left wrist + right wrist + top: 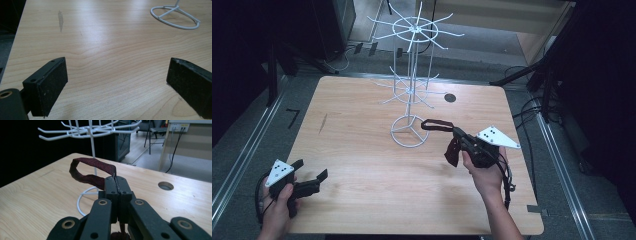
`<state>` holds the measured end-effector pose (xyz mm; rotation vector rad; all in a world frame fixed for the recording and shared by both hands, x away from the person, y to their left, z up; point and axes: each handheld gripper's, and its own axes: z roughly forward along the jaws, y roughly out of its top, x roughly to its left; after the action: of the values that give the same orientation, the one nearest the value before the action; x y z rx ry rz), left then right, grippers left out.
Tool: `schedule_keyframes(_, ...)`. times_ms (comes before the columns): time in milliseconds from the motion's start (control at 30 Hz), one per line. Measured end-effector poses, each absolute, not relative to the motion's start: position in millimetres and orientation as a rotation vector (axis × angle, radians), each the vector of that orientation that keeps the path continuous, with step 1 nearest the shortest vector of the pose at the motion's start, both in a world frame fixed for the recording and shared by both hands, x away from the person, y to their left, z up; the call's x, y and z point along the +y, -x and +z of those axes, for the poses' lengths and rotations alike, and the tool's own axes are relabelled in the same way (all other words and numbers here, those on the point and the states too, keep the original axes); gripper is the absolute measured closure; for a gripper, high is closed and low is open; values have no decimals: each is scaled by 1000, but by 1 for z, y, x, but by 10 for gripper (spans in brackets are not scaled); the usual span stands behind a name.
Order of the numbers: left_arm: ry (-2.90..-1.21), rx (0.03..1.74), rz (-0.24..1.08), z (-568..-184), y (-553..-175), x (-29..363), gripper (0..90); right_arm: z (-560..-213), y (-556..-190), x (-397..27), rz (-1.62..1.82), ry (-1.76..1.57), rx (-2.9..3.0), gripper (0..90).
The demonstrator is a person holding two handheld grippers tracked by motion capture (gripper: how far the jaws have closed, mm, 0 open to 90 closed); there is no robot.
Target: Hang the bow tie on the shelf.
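Right gripper [455, 132] clamped tight on a dark red woven fabric strap [91, 171], jaws fully together with the webbing pinched between the pads. Strap forms an open loop standing out ahead of the jaw tips; a loose tail [452, 152] hangs below the gripper. Held above the light wooden table [362, 165], just beside the ring base of the white wire hook stand [412, 90], on its right as seen from the high view.

Left gripper [312, 182] low at the near left corner of the table, jaws wide apart, nothing between the pads [53, 83], bare wood beneath. Well apart from the stand.

Likely step: hanging the loop on one of the stand's wire prongs [53, 135]. Judged advice for doing it well:
- Keep the loop open and facing the prong tip; a collapsed loop will slide off the wire rather than thread.
- Lift above prong level first, then bring the loop over the upturned tip and lower.
- Approach along the prong's own line, not across it; a sideways push could spin or tip the light stand.
- Release only once the webbing rests on the wire.
- Free left gripper available to steady the base ring [175, 17] if the stand wobbles.

Which tier is meant: cannot tell.
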<state>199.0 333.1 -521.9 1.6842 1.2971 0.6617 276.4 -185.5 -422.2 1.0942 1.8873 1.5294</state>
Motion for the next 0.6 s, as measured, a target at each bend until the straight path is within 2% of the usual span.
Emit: schedule_keyframes(600,-1684,1302,651,-522,-200,334,42,-396,-287,-166,1574,-1035,1858,900)
